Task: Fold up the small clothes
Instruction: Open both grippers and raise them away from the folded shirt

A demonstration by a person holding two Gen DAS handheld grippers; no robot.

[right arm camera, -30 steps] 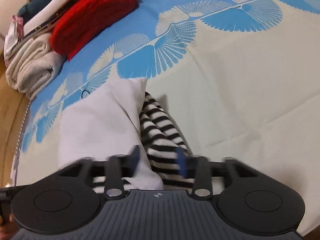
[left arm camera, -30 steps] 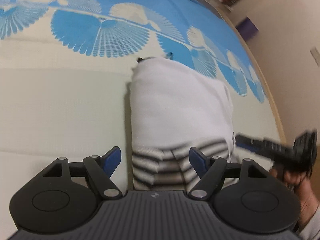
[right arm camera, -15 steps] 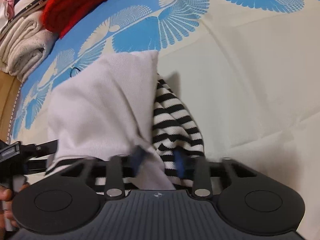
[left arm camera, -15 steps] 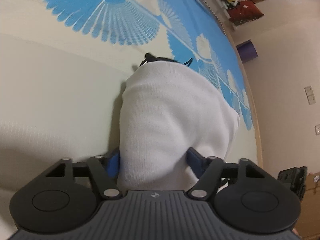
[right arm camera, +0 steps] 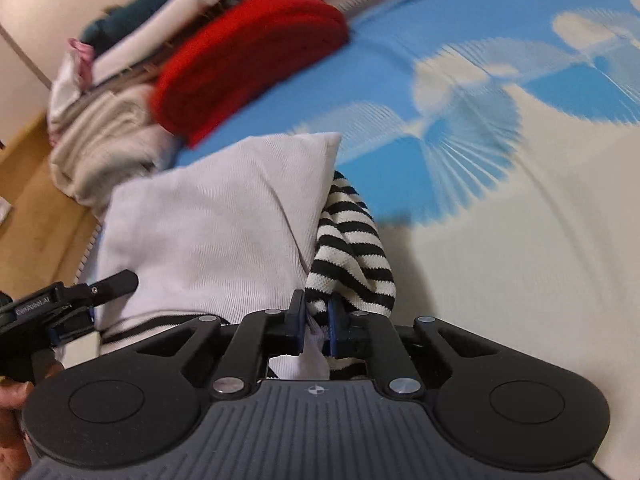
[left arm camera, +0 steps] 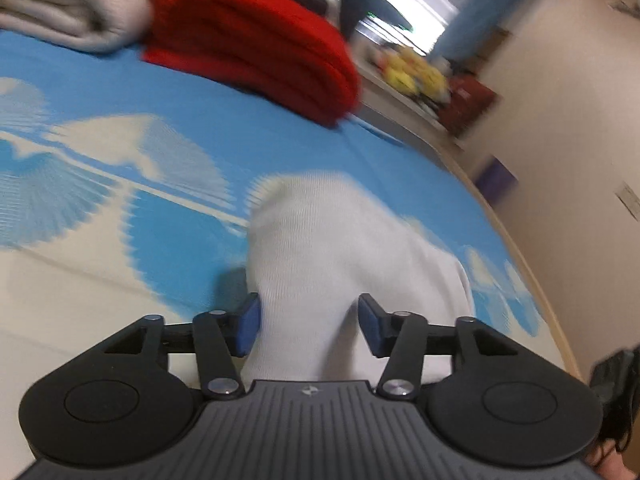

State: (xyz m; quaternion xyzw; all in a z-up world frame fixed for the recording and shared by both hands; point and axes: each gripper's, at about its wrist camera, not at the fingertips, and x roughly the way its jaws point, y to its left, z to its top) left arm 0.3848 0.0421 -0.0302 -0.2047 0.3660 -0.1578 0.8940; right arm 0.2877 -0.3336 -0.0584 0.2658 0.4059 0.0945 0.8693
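Observation:
A small white garment [left arm camera: 340, 248] with black-and-white striped trim [right arm camera: 352, 252] is folded into a bundle and held up over the blue and cream bed cover [left arm camera: 100, 200]. My left gripper [left arm camera: 308, 324] has its blue pads on either side of the bundle's thick near end, closed against the cloth. My right gripper [right arm camera: 316, 328] is shut on the bundle's edge, where white and striped cloth meet. The left gripper [right arm camera: 60, 312] shows at the bundle's left side in the right wrist view.
A folded red knit [left arm camera: 256, 44] and a stack of cream and white folded clothes [right arm camera: 104, 128] lie at the far side of the bed. A wall [left arm camera: 568, 100] and the bed's wooden edge [left arm camera: 532, 272] run along the right.
Both grippers have lifted the bundle and tilted upward, so the red knit and clothes stack have come into view. The right gripper has closed tighter on the cloth.

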